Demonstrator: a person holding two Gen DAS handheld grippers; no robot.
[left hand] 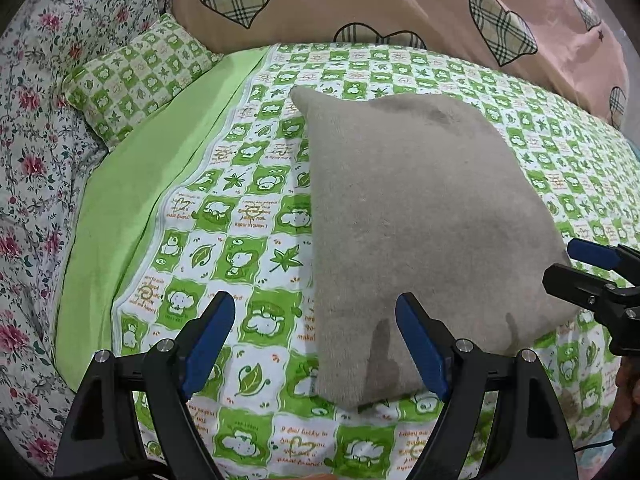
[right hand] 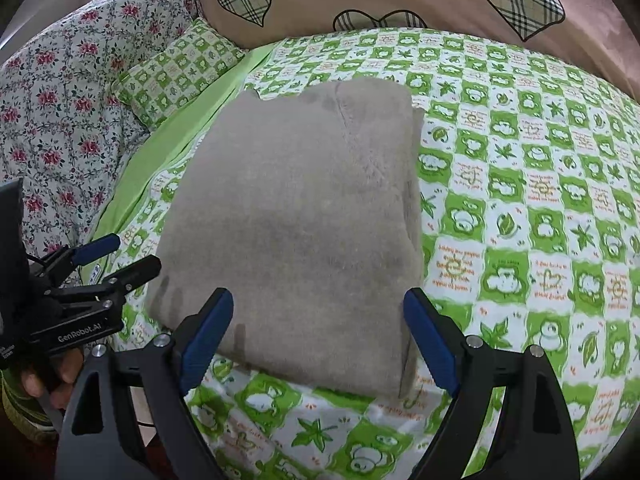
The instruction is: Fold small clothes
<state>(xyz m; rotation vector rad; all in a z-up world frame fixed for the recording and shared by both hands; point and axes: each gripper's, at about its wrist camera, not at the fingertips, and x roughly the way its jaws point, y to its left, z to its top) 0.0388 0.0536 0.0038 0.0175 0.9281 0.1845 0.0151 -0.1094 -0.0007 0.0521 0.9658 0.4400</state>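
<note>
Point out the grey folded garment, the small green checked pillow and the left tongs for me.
grey folded garment [right hand: 296, 216], right wrist view, middle of its top surface.
small green checked pillow [left hand: 136, 80], left wrist view, centre of its cover.
left tongs [left hand: 316, 344], left wrist view, midway between the blue tips.

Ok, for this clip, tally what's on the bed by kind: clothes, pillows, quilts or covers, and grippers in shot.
Grey folded garment: 1
Green checked pillow: 1
Pink heart-print quilt: 1
Floral quilt: 1
Green checked bedsheet: 1
Grippers, left gripper and right gripper, both open: 2
Total: 7
</note>
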